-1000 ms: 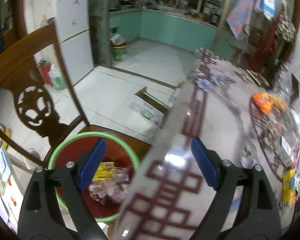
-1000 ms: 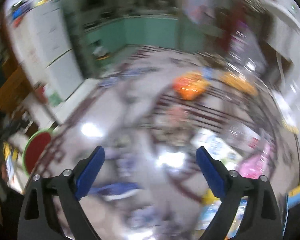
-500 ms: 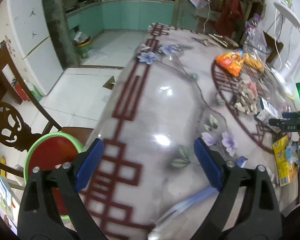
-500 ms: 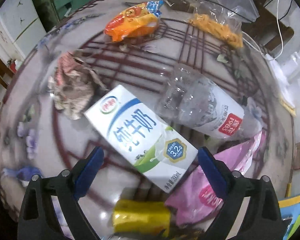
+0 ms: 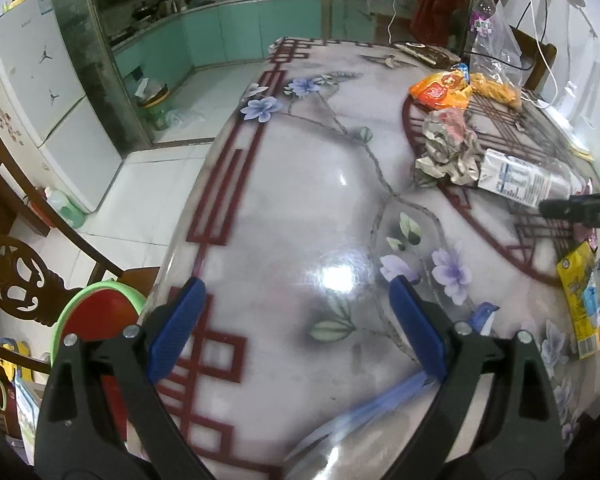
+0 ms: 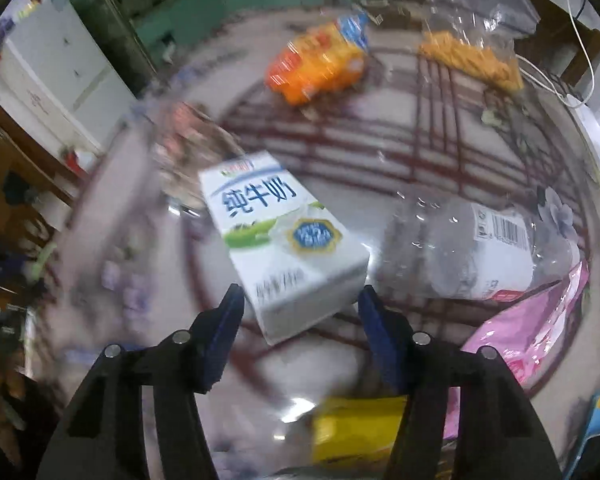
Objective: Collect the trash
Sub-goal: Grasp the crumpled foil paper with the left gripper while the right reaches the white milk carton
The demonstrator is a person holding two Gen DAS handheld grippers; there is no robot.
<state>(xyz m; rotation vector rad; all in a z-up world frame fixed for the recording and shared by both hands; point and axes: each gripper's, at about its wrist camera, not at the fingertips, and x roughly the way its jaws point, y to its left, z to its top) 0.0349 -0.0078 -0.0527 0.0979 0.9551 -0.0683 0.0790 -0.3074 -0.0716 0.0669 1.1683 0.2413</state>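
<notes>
Item: dining table [image 5: 284,208] with a glossy marbled top, dark red fretwork border and printed purple flowers, carrying scattered trash toward its right side. Left gripper [image 5: 296,320], black with blue pads, was held wide apart and empty over the bare near-left part of the table. Right gripper [image 6: 300,312], same make, was spread to a medium gap with the near end of a white rectangular milk carton [image 6: 280,240] between its blue fingers [image 6: 230,320]; whether the pads touched the carton could not be told, and the right wrist view was blurred. Carton face bore blue Chinese characters, a green-and-white band and a blue hexagonal badge too blurred to read; in the left wrist view its side panel [image 5: 518,180] showed a fine-print table, illegible. Just right of the carton lay a crushed clear plastic bottle [image 6: 476,252] on its side, label with barcode and a red strip. Just behind the carton sat a crumpled wad of grey and pink paper [image 5: 450,148]. Farther back, toward the far right corner: an orange snack packet [image 5: 440,90], a clear bag of yellow-orange snack sticks [image 6: 472,60], and an upright clear bottle with a purple label [image 5: 482,20]. Near right edge: a pink plastic packet [image 6: 528,332], touching the bottle, and a yellow packet [image 6: 356,432] below the gripper. Off the table's left edge, a red basin with green rim [image 5: 96,316] beside a carved dark wooden chair [image 5: 16,276]; a white refrigerator [image 5: 40,92] beyond.
</notes>
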